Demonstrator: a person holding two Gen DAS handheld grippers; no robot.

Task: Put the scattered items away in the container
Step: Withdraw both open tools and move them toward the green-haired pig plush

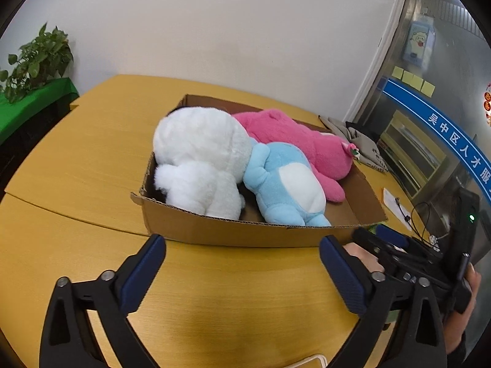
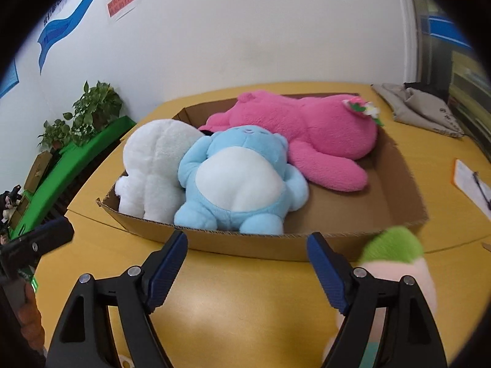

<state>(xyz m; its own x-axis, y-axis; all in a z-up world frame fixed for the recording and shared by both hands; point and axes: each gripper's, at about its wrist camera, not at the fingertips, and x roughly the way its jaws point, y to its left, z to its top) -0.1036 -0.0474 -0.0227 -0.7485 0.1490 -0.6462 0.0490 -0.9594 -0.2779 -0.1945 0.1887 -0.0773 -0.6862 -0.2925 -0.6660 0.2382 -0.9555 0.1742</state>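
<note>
Left wrist view: the left tool (image 1: 242, 259) hangs over the bare yellow tabletop (image 1: 76, 165) with its blue-padded fingers spread wide and nothing between them. Just beyond its tips sits the shallow cardboard box (image 1: 214, 230), and three plush toys lie inside it: a white plush (image 1: 199, 159) at the left end, a light-blue plush (image 1: 285, 184) on its back leaning against the white one, and a pink plush (image 1: 307, 144) stretched along the far side. At the right edge, a hand (image 1: 365, 259) grips the other black device beside the box.

From the right wrist view, the right tool (image 2: 247, 253) also stands open and empty over the tabletop, close to the near wall of the box. A green-and-pink plush (image 2: 396, 254) lies on the tabletop outside the box, just to the right of this tool's right finger and partly hidden behind it. A crumpled grey cloth (image 2: 420, 107) rests on the far right of the tabletop, and potted plants (image 2: 92, 107) stand on a green ledge by the wall.
</note>
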